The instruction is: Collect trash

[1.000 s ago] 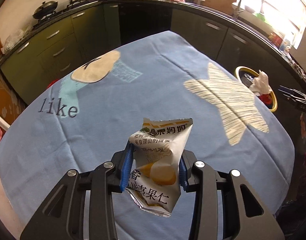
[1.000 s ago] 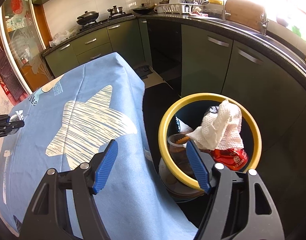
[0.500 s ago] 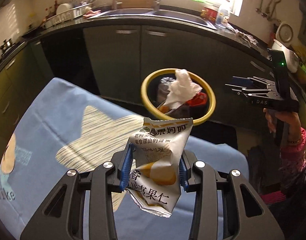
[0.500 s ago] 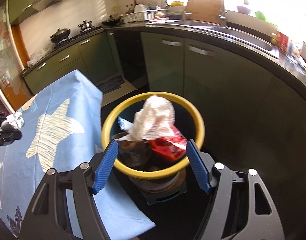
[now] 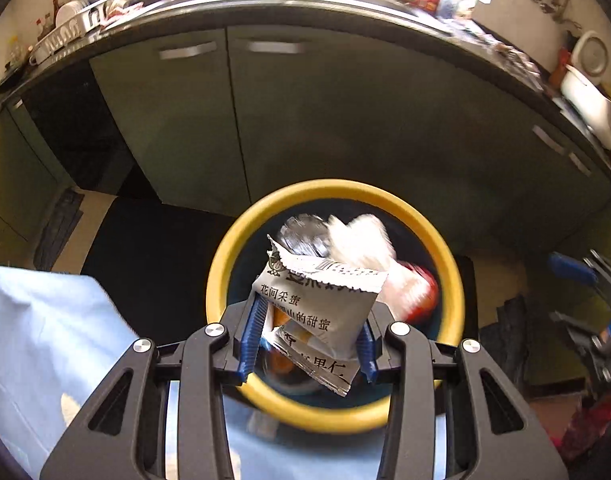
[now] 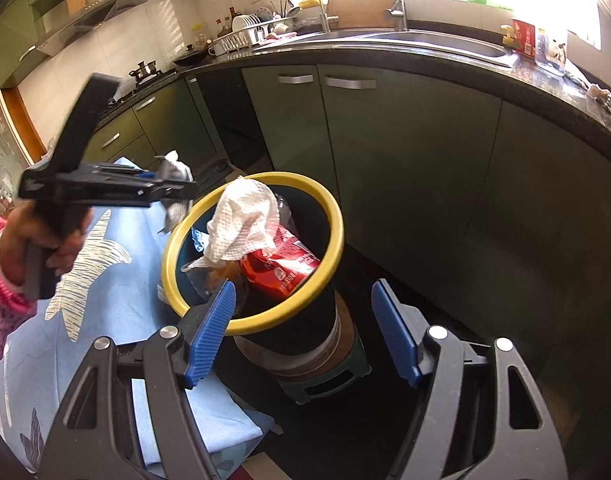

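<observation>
My left gripper (image 5: 309,340) is shut on a silver snack wrapper (image 5: 317,304) with Chinese print and holds it above the near side of the yellow-rimmed black bin (image 5: 221,264). The bin holds a white paper towel (image 5: 361,236), a red packet (image 5: 421,296) and other trash. In the right wrist view the left gripper (image 6: 173,190) holds the wrapper (image 6: 173,172) at the bin's (image 6: 329,216) left rim. My right gripper (image 6: 305,332) is open and empty, just in front of the bin.
The table with a blue cloth (image 6: 85,320) and a white star print lies left of the bin. Green kitchen cabinets (image 6: 405,152) and a dark counter with a sink (image 6: 405,36) stand behind it. The bin stands on a small stool (image 6: 325,380).
My left gripper has swung from over the table to right above the bin, still holding the wrapper. My right gripper has drawn to the bin's right front and stayed open.
</observation>
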The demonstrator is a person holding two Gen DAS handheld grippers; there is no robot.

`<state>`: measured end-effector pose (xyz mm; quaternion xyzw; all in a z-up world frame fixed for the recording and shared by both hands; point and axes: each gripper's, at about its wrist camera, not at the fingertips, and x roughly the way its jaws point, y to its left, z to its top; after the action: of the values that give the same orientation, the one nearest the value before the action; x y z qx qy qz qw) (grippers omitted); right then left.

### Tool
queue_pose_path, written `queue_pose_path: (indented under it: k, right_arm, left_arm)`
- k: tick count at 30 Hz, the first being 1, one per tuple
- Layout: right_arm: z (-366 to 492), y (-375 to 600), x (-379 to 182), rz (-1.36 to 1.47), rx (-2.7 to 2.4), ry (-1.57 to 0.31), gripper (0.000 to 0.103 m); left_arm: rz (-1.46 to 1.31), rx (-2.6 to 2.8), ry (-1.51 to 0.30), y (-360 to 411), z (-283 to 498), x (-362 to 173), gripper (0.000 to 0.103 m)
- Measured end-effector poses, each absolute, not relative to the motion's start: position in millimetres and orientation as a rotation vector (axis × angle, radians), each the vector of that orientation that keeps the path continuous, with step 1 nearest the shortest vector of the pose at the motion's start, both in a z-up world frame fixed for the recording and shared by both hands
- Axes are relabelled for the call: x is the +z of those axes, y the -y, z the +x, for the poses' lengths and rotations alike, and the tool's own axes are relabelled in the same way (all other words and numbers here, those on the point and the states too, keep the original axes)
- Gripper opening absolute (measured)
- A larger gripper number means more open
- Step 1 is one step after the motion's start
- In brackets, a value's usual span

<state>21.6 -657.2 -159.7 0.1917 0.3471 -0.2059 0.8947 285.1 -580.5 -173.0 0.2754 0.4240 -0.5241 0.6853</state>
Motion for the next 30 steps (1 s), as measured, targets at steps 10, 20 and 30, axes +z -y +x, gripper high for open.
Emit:
queue_pose_path:
  k: [10, 20, 30]
  right_arm:
    - [12, 668, -171, 0.433, -0.441, -0.727, 0.068]
    - [20, 647, -166, 0.374, -0.389, -0.743, 0.073]
    - [36, 591, -152, 0.273, -0.256, -0.734, 0.085]
  left_arm:
    - [0.658, -1.093, -0.925, 617, 305, -200, 0.067]
    - [0.542, -1.05, -0.813, 522, 270, -140, 0.077]
    - [0.348, -0.829, -0.633, 337, 188, -72, 0.098]
